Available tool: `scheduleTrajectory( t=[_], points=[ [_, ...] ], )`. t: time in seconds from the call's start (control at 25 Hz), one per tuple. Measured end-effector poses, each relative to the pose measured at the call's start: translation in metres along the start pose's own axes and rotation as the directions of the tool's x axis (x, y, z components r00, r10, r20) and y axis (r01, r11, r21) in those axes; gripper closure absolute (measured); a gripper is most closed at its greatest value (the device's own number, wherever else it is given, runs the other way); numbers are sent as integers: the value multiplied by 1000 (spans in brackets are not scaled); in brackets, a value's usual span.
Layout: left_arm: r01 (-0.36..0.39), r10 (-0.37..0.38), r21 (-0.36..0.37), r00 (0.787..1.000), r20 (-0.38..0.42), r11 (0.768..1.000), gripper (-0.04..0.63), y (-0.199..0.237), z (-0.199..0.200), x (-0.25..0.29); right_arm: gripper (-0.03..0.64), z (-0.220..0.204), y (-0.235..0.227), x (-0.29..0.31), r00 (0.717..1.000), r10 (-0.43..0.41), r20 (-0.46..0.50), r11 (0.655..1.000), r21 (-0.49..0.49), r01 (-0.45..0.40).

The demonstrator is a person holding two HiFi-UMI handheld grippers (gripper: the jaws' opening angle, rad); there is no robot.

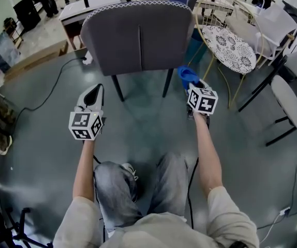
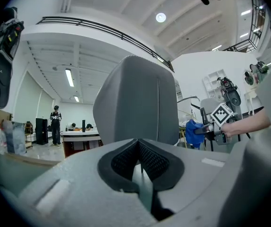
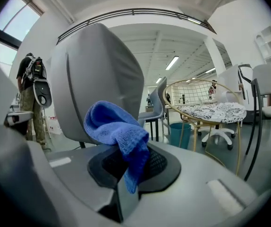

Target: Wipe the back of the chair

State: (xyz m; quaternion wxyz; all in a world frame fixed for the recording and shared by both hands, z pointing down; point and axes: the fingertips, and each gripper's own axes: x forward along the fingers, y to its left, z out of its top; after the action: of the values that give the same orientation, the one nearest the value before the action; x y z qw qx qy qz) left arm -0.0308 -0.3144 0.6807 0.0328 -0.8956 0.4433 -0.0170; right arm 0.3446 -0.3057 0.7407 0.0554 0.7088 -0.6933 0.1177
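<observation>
I'm pinching the soft, limp blue cloth (image 3: pixel 113 125) by one fold in my right gripper (image 3: pixel 130 167), left gripper (image 2: pixel 138 150) closed and empty, judging the chair back (image 1: pixel 138 37) firm enough for pressing.

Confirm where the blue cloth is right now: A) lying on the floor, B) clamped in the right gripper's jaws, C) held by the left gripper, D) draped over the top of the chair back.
B: the right gripper view shows the blue cloth pinched between the jaws of the right gripper, while the left gripper is shut on nothing.
</observation>
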Motion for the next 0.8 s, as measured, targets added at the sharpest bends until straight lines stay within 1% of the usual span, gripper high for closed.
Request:
scheduleTrajectory(
  t=[0.2,0.4,0.72,0.8],
  points=[
    [-6,6,-9,1000,6,1000,595,-4,-1,-8,569,4,56,-27,992,103,77,994,20,-105],
    [-20,20,-8,1000,9,1000,595,-2,-8,-20,569,6,100,-47,978,180,106,984,-11,-180],
    [-16,16,-27,1000,-2,1000,595,6,-29,-10,569,6,124,-36,970,209,125,978,-49,-205],
    [-14,14,-21,1000,-1,1000,595,9,-31,-6,569,7,128,-32,969,211,131,977,-54,-205]
  ],
)
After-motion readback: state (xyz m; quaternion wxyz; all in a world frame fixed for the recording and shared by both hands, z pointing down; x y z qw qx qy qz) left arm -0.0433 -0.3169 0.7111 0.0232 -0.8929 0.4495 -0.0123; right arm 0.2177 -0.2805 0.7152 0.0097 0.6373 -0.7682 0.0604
